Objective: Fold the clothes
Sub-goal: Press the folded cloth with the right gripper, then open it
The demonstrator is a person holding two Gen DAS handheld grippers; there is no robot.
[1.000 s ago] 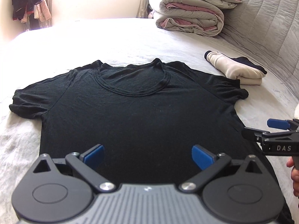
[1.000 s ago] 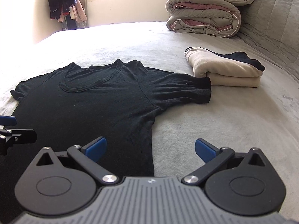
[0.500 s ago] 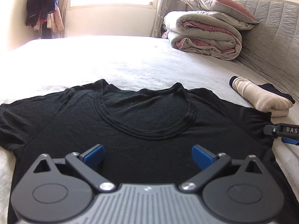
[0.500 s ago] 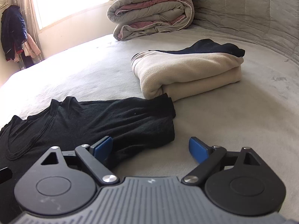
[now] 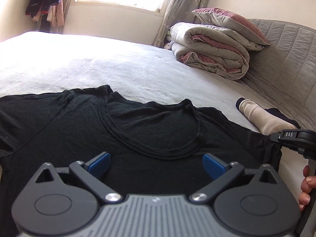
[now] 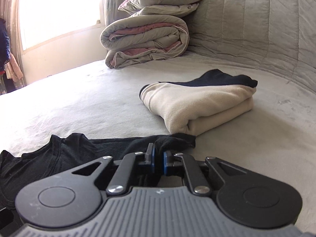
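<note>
Black jersey, a T-shirt (image 5: 118, 130), lies spread flat on the pale bed sheet (image 5: 98, 67), neckline up. Above its chest the left gripper (image 5: 156, 165) hovers with its tongs wide and empty. The right gripper (image 6: 158, 163) is pinched narrow on the shirt's sleeve edge, a grip only the right wrist view shows clearly. Just beyond lies a folded cream garment (image 6: 199, 106); farther back, a rolled duvet (image 6: 146, 39) under a pillow (image 6: 162, 0) against the quilted headboard (image 6: 256, 23).
</note>
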